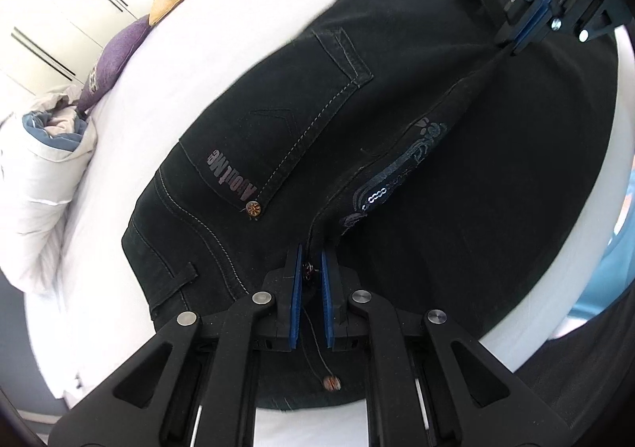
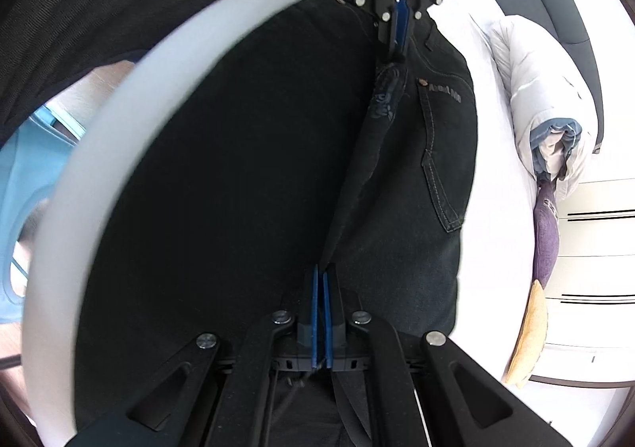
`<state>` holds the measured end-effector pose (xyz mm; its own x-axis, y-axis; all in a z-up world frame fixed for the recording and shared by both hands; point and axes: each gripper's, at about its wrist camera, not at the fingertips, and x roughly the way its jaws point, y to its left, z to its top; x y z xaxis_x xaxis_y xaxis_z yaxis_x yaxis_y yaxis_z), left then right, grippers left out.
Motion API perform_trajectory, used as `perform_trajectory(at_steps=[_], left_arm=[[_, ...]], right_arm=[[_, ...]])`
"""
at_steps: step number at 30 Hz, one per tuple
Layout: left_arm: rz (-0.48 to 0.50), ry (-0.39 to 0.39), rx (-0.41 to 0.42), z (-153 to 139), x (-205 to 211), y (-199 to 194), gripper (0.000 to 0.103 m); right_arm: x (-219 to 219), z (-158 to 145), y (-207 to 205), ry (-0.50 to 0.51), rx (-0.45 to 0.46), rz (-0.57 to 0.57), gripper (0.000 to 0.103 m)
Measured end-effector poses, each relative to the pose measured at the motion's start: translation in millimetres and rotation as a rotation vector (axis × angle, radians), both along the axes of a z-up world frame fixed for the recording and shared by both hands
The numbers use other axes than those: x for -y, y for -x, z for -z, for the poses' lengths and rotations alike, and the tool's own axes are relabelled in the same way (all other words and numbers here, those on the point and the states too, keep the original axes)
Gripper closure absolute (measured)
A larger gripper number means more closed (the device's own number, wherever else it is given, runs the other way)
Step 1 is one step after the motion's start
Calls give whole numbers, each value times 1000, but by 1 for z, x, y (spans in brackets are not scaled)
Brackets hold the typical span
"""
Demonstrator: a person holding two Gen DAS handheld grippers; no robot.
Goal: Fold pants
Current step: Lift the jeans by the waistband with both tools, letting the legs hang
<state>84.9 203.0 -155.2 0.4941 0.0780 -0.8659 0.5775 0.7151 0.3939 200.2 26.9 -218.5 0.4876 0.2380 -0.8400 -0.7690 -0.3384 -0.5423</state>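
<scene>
Black pants (image 1: pixel 278 137) are spread on the white bed (image 1: pixel 131 177), a raised fold ridge being pinched at both ends: left tool (image 1: pixel 311 268) clamped bottom centre, right tool (image 1: pixel 530 24) clamped upper right, ridge axis running diagonally between them.

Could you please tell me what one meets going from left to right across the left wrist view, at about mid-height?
White padded jacket → purple cushion → white bed sheet → black pants → embroidered fold of the pants → white bed edge.
</scene>
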Motion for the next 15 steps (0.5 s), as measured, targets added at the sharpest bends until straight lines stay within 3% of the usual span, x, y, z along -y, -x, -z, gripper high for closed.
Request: perform_trajectory(at_steps=[5,15], left_arm=[[-8,-94,17,12,8,14,95],[-21,-56,8,20,-13,25,95]], right_arm=[[-2,6,16,-6,-14,-17,100],[-17,10,41,-20,-34,-29,100]])
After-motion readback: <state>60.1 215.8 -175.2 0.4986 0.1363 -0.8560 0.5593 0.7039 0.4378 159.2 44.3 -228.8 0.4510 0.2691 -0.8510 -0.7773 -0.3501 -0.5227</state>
